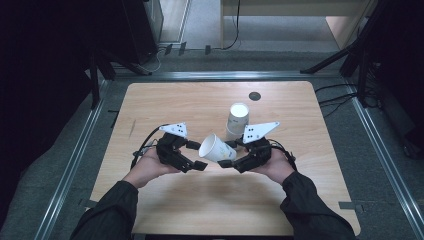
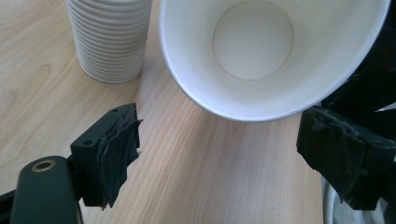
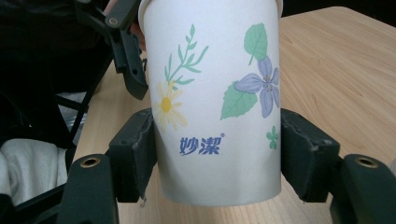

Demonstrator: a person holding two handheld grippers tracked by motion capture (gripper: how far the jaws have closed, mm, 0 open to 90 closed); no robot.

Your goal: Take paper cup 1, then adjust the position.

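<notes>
- Your right gripper (image 1: pixel 231 154) grips the paper cup (image 1: pixel 216 148) by its base end, both pads pressed on the printed wall, just above the table (image 1: pixel 150 105) at mid-board.
- The cup lies tilted on its side, long axis roughly 3 to 9 o'clock, mouth toward 9 o'clock.
- Your left gripper (image 1: pixel 197 155) sits at that mouth, jaws apart and holding nothing; it's the nearer free one.
- The cup stack (image 1: pixel 237 121) stands at 1 o'clock from the cup.

The top of the stack of cups (image 2: pixel 109 39) is cut off by the picture's edge. The paper cup (image 3: pixel 215 100) hides the table behind it, and its rim runs off the top.
</notes>
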